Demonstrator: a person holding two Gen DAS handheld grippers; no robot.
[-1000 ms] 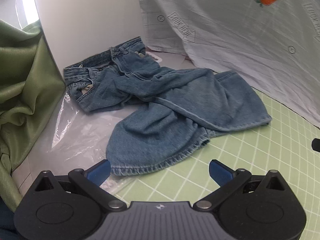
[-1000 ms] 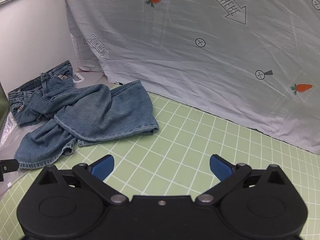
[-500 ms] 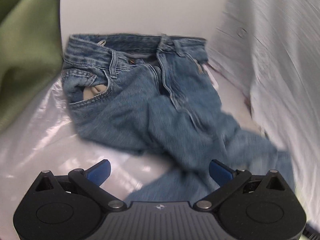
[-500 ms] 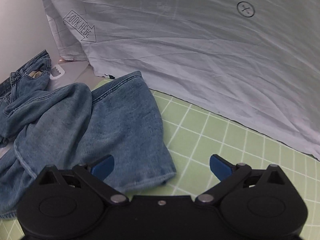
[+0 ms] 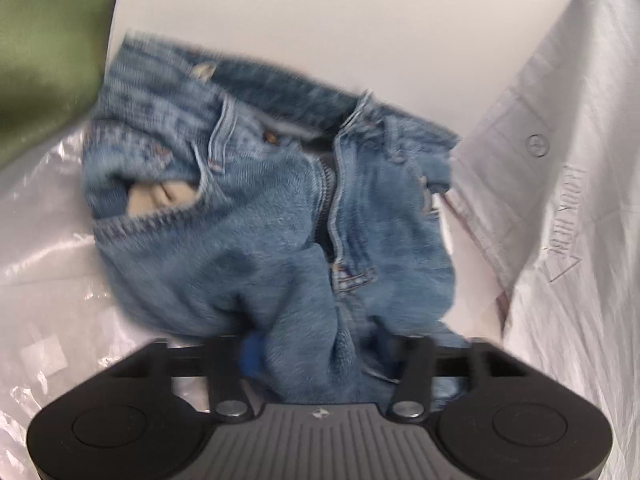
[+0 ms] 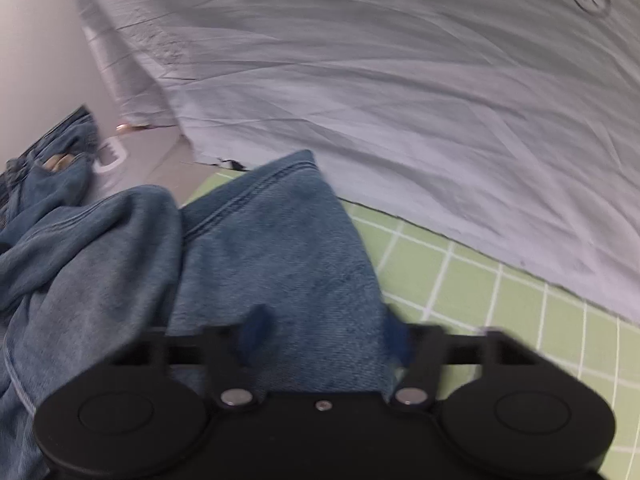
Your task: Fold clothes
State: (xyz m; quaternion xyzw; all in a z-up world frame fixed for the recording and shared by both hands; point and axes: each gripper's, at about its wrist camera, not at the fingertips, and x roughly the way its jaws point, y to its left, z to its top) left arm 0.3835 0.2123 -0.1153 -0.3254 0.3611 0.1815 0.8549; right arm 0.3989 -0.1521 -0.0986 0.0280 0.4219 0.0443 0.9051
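One pair of jeans (image 5: 272,240) lies crumpled across clear plastic (image 5: 44,264) and the green grid mat (image 6: 500,300). My left gripper (image 5: 320,356) is closing on bunched denim below the fly; my right gripper (image 6: 324,340) is closing on a leg, cloth between its jaws.

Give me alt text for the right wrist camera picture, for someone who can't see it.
The right gripper is closing with the hem end of a blue jeans leg between its blue fingers. The rest of the jeans lies crumpled to the left, on a green mat with white grid lines, and a wrinkled white sheet hangs behind.
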